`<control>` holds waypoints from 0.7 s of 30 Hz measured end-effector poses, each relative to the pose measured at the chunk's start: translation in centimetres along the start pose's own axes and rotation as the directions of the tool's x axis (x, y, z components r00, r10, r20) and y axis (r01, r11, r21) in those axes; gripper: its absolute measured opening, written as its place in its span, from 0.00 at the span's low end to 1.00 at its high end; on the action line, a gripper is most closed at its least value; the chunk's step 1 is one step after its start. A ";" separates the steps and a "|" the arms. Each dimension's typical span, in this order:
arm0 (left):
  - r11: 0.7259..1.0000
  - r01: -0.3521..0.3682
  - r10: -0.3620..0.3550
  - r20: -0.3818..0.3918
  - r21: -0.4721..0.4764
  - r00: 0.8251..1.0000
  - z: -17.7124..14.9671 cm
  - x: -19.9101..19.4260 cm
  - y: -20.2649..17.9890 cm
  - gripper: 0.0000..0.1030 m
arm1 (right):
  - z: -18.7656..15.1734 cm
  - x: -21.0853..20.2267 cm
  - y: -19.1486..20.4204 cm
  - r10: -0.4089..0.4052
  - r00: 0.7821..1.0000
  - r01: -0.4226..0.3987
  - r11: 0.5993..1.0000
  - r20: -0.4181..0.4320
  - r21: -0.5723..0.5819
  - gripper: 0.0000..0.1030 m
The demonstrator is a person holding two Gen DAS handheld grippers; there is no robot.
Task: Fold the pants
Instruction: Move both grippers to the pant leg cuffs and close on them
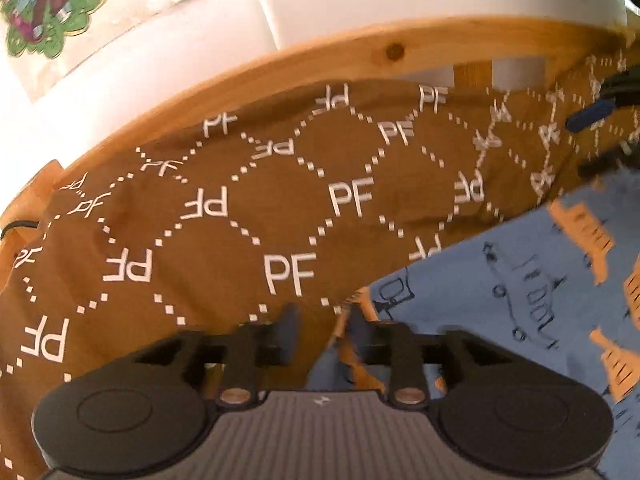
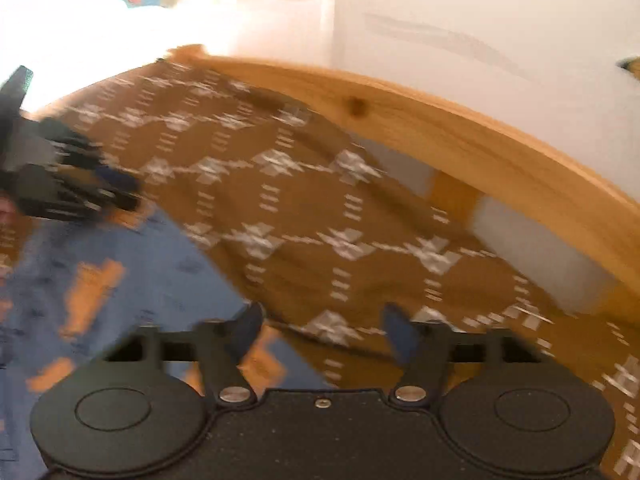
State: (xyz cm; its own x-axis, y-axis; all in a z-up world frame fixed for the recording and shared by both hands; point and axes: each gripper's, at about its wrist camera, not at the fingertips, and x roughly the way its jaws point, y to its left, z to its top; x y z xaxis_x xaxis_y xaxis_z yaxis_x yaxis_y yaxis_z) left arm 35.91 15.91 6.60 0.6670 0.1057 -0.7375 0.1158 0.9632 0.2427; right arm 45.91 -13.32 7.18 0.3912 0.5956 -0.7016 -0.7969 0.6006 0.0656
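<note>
Pants [image 1: 248, 208] read "PF"; right view perhaps too blurred.

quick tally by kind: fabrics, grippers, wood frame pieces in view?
Brown PF-print pants: 1
Blue patterned sheet: 1
Grippers: 2, left gripper and right gripper, both open
Wooden rail: 1
Total: 5
</note>
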 end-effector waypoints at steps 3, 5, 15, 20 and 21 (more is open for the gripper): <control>0.999 0.049 -0.049 0.012 -0.007 0.999 0.2 -0.4 0.7 0.59 | 0.7 1.5 0.9 0.064 0.997 -0.065 0.998 -0.047 -0.022 0.74; 0.998 0.056 -0.056 -0.011 0.007 0.998 0.3 -0.4 0.8 0.59 | 0.7 3.3 1.8 0.082 0.991 -0.087 0.995 -0.107 -0.042 0.68; 0.990 0.096 -0.091 -0.051 0.101 0.995 0.0 0.1 -0.5 0.03 | -0.6 5.4 4.8 -0.032 0.981 0.001 0.987 -0.190 -0.159 0.00; 0.990 0.064 -0.070 0.043 0.127 0.997 -0.3 -2.7 -0.4 0.03 | -0.1 1.5 6.5 -0.149 0.988 0.143 0.976 -0.027 -0.164 0.00; 0.988 0.060 -0.070 0.074 0.141 0.995 -0.6 -3.5 -0.5 0.03 | -0.3 0.5 7.2 -0.170 0.985 0.168 0.970 0.003 -0.178 0.00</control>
State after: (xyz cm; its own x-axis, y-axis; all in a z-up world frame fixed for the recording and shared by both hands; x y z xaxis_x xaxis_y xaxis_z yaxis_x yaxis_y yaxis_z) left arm 33.07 15.20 8.68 0.7098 0.0190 -0.7042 0.2577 0.9233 0.2847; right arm 40.27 -8.82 7.08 0.5224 0.4861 -0.7006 -0.7888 0.5875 -0.1805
